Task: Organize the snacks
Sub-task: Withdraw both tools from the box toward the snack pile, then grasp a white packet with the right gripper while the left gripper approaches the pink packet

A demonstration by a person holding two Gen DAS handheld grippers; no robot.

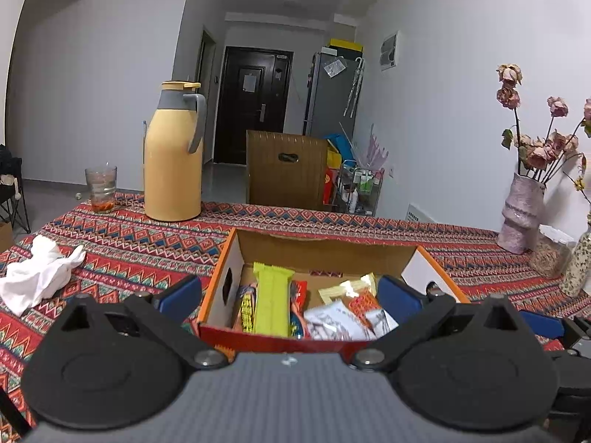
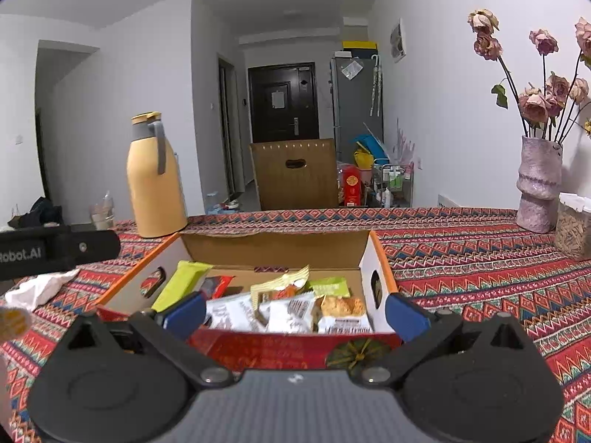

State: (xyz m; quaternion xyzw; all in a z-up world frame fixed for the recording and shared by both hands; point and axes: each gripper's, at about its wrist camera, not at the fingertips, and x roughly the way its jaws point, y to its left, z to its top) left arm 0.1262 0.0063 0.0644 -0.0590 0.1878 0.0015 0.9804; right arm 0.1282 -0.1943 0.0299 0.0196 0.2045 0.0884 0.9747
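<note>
Both claws, left claw (image 1: 290,295) and right claw (image 2: 295,312), are spread wide with nothing in them, hovering over the near edge of the snack box (image 2: 378,258). It's mid-table (image 2: 480,269), thermos (image 2: 155,181) at 10 o'clock.

My left tongs (image 1: 290,297) hang level near the tabletop's front edge, blue pads spread wide, nothing between them. My right tongs (image 2: 295,312) sit just beside them, level too, pads equally wide apart and empty. Both point straight toward the tabletop's far edge.
</note>
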